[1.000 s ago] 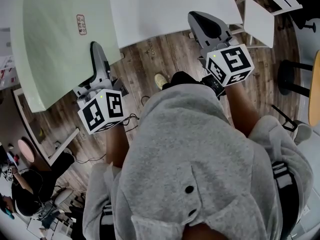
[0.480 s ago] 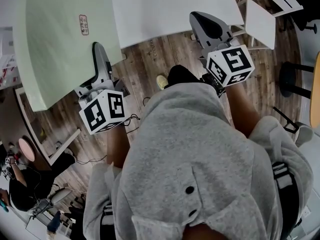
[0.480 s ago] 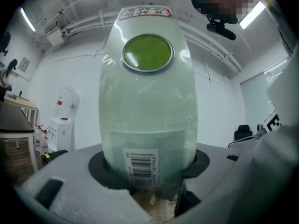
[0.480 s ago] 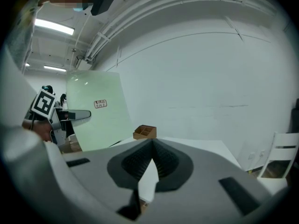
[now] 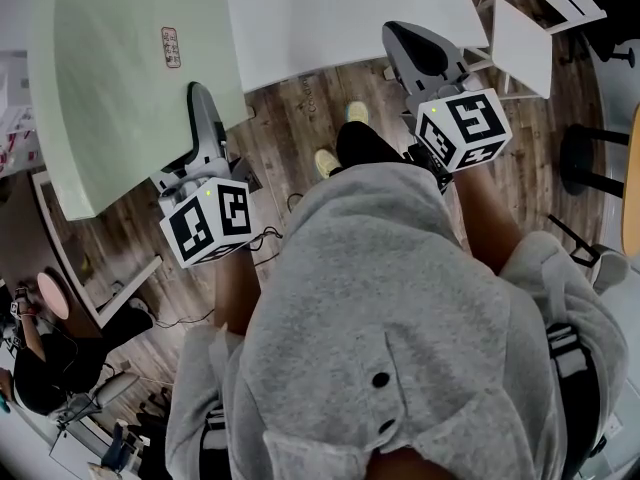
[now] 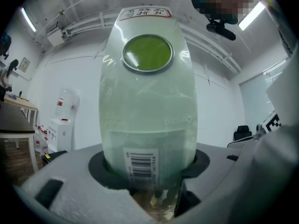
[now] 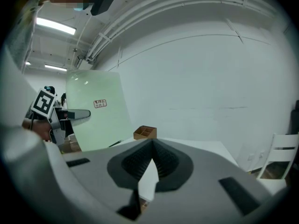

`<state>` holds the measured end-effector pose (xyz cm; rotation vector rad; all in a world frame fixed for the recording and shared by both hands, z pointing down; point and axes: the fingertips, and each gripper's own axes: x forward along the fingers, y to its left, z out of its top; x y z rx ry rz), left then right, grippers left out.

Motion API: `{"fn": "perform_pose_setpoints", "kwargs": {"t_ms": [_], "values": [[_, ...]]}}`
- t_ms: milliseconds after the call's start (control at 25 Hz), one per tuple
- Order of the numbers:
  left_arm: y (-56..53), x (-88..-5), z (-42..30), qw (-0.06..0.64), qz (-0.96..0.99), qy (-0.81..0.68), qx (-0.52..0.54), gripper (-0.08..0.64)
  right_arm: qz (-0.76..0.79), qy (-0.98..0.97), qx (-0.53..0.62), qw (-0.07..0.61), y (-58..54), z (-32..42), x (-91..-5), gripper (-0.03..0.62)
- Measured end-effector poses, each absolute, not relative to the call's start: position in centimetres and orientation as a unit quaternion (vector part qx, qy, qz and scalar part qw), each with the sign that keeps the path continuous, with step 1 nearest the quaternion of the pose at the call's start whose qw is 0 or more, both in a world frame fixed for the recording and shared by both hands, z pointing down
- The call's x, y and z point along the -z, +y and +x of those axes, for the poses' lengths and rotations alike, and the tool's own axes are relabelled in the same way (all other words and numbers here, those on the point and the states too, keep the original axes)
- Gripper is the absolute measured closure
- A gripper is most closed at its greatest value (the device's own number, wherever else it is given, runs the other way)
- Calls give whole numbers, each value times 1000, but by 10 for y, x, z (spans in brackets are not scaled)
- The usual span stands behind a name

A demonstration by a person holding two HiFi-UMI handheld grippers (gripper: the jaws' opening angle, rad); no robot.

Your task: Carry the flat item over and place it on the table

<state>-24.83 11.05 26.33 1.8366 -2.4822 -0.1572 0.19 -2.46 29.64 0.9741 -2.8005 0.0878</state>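
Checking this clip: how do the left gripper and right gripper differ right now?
The left gripper is closed on the edge of the pale green board; the right gripper is shut on nothing. The left gripper sits over the wood floor, while the right gripper reaches the edge of the white table. Both point forward.

Pale green board point(image 5: 120, 88) looks smooth, glossy plastic, catching the lights. White table point(image 5: 340, 18) is matt; floor point(image 5: 290, 128) grained wood, sweater point(image 5: 400, 298) soft cloth.
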Motion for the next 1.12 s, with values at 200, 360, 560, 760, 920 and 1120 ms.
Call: {"fn": "perform_pose_setpoints", "kwargs": {"t_ms": [200, 360, 560, 760, 920, 1120], "values": [[112, -264, -247, 22, 593, -803, 51, 282, 327, -941, -27, 87, -24, 4, -298, 568], [115, -265, -243, 17, 590, -806, 55, 282, 325, -942, -23, 84, -24, 7, -300, 566], [110, -265, -243, 14, 585, -809, 58, 282, 323, -943, -20, 78, -32, 8, -301, 567], [101, -262, -249, 8, 583, -811, 54, 282, 322, -943, -20, 75, -43, 1, -301, 566], [88, -261, -255, 9, 583, -811, 49, 282, 323, -943, -22, 74, -57, -4, -301, 566], [67, -261, -256, 7, 584, -811, 48, 282, 324, -943, -25, 75, -77, -4, -303, 566]]}}
